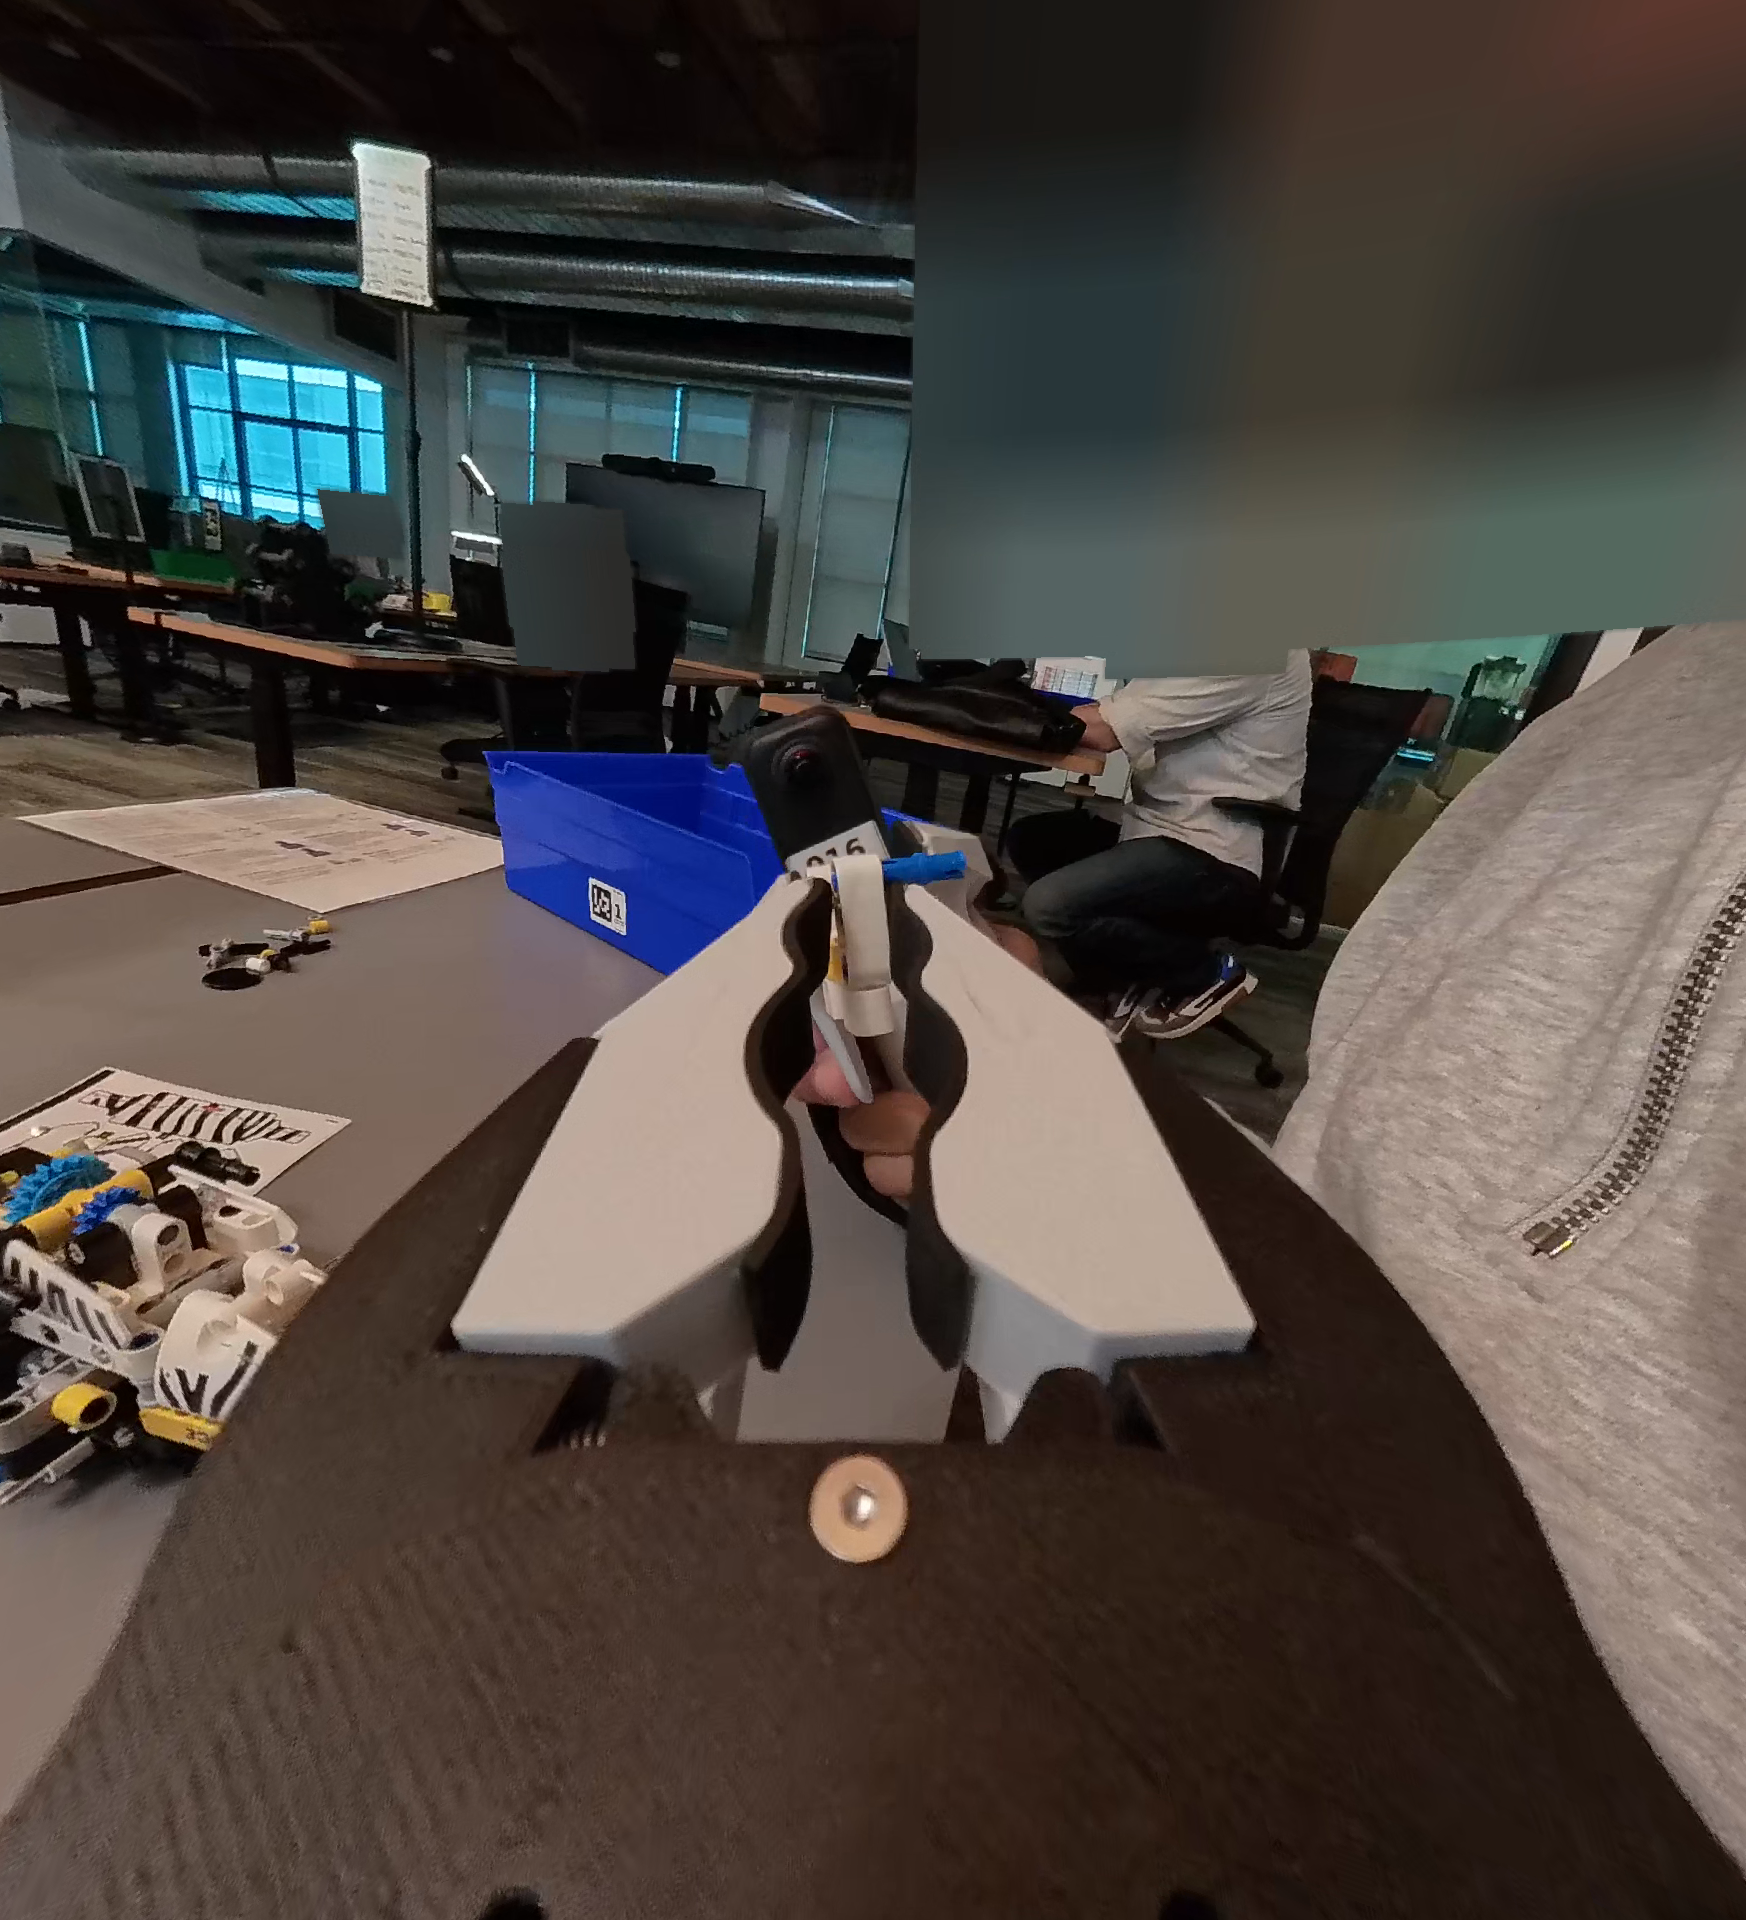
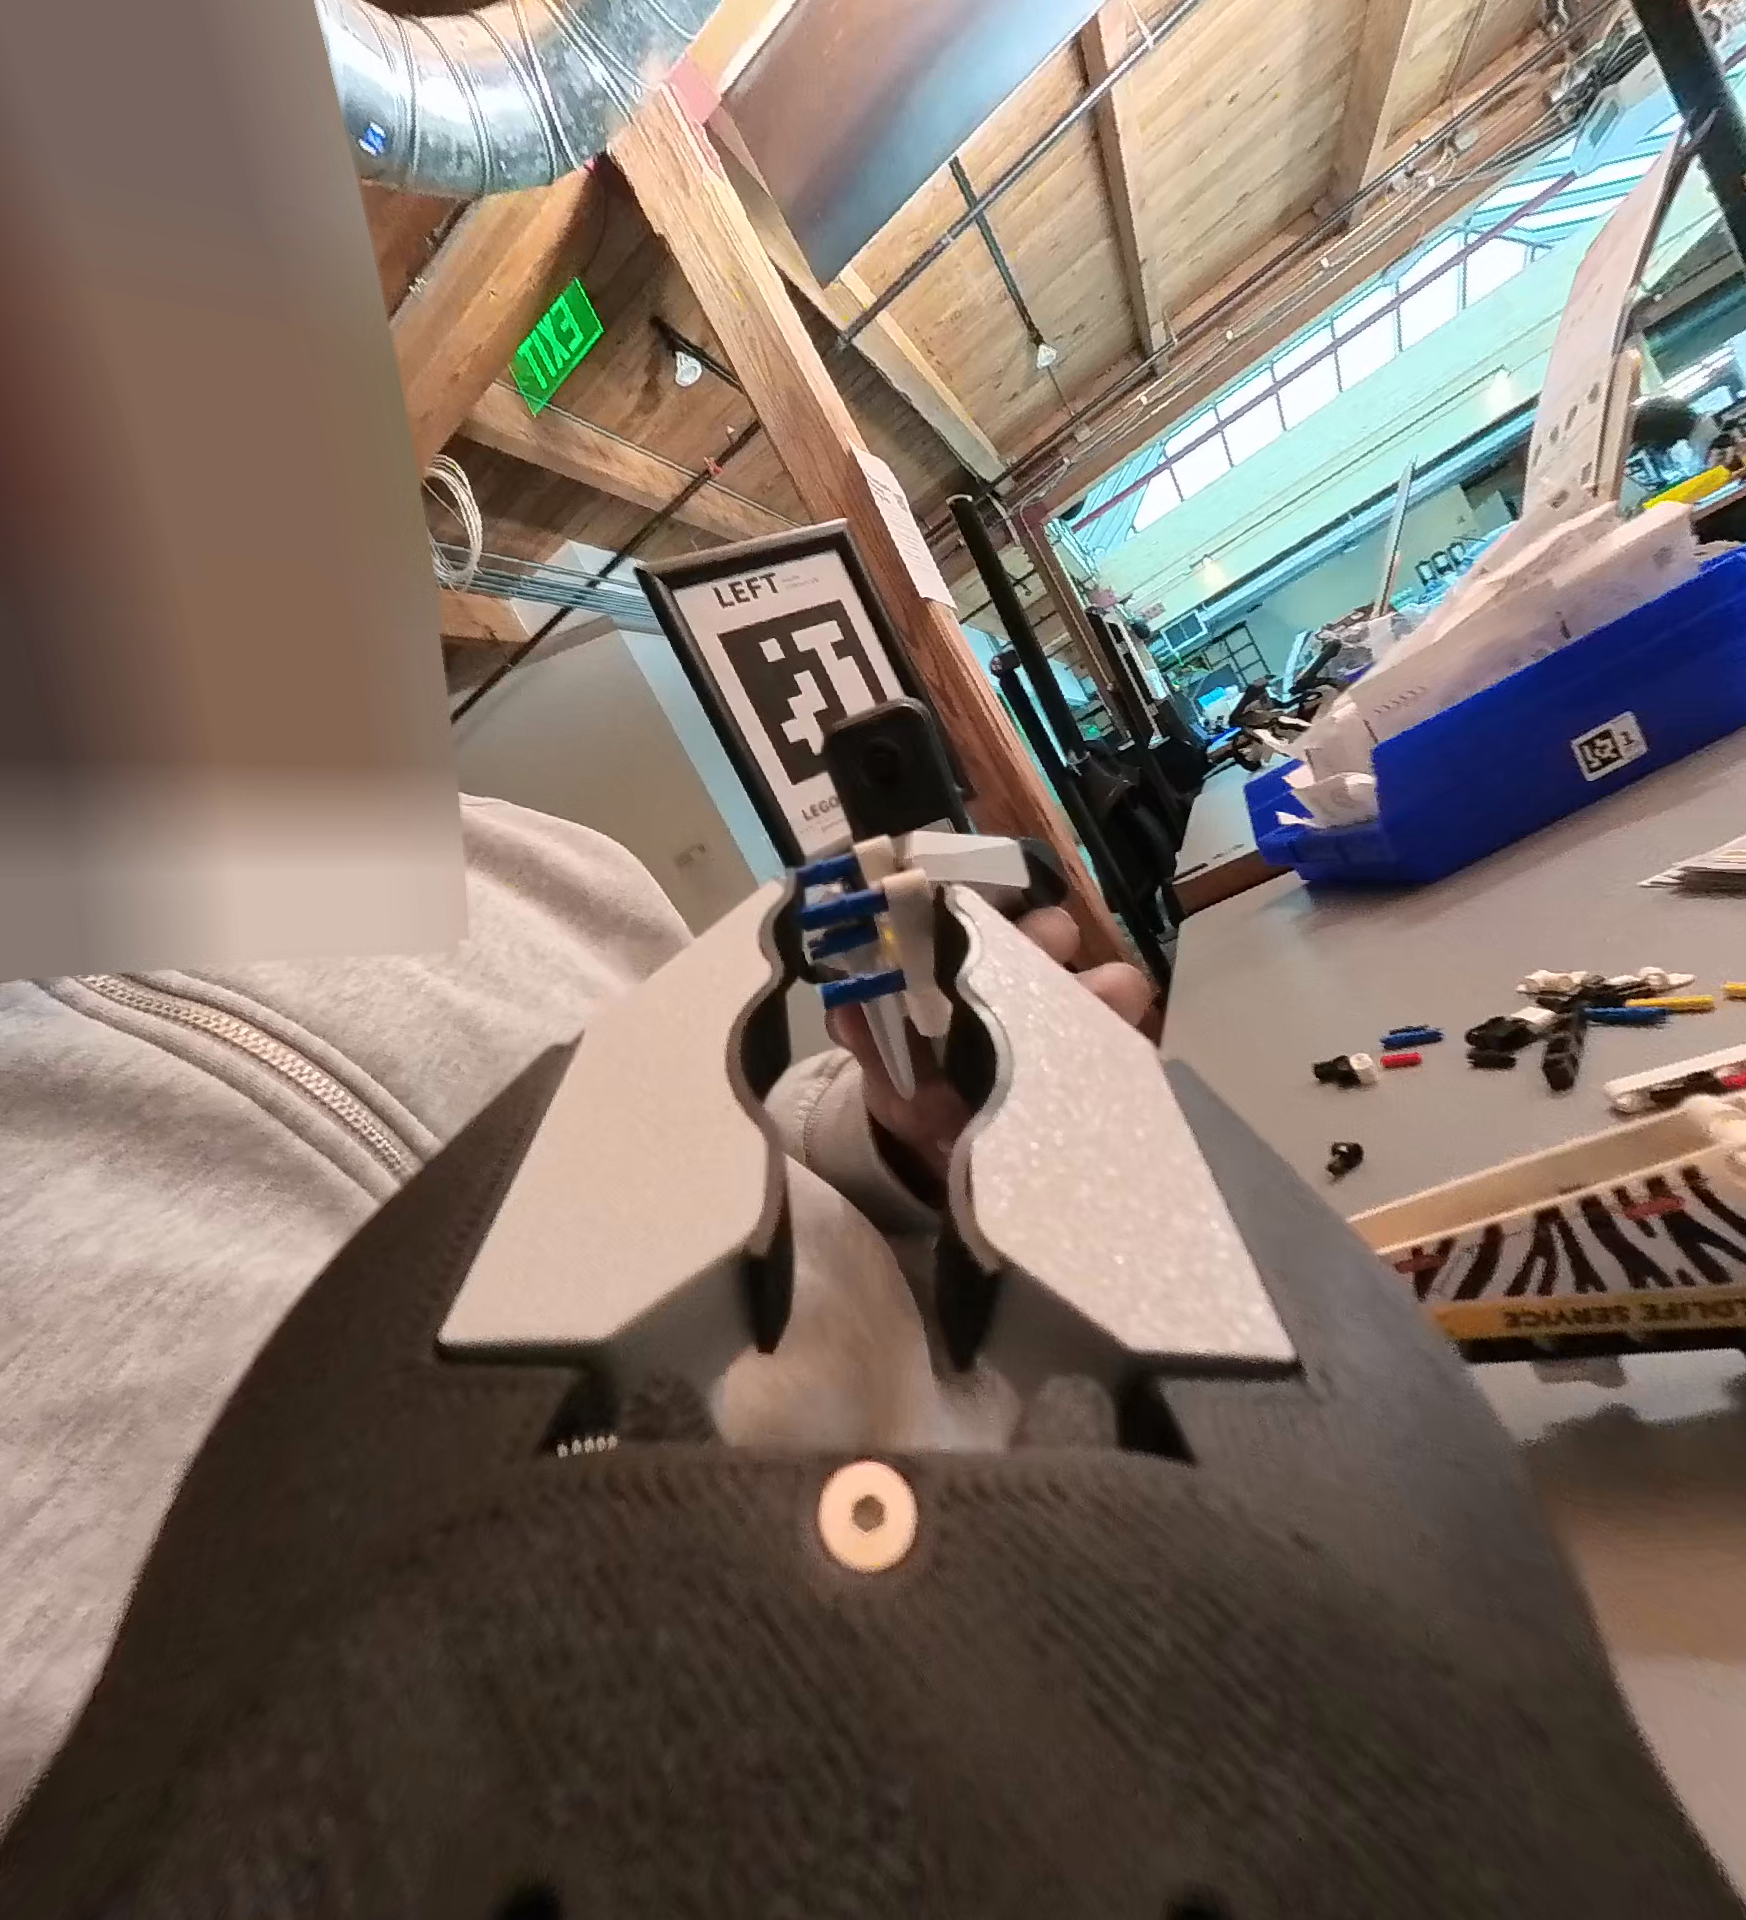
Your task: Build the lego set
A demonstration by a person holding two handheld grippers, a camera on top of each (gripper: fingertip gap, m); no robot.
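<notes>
My two grippers face each other in the air in front of a person in a grey hoodie. My left gripper [image 1: 856, 920] is shut on a small white lego part [image 1: 864, 966], and a blue pin [image 1: 926, 865] sticks out at its top. My right gripper [image 2: 869, 925] is shut on a white beam part [image 2: 905, 935] with several blue pins [image 2: 848, 951] on its left side. The two parts meet between the grippers; I cannot tell whether they are joined. The half-built lego vehicle [image 1: 90, 1288], with zebra-striped panels, lies on the grey table [image 1: 412, 997].
A blue bin [image 1: 630, 852] stands at the back of the table and shows in the right wrist view [image 2: 1575, 748] holding white bags. Loose small pieces [image 2: 1555, 1023] and a zebra-striped booklet [image 2: 1627, 1247] lie on the table. Printed sheets [image 1: 266, 842] lie farther back. A seated person [image 1: 1191, 790] is behind. Less than 4 cm separates the two grippers' tips. From the right gripper's tips to the half-built lego vehicle [image 1: 90, 1288] is close to 15 centimeters.
</notes>
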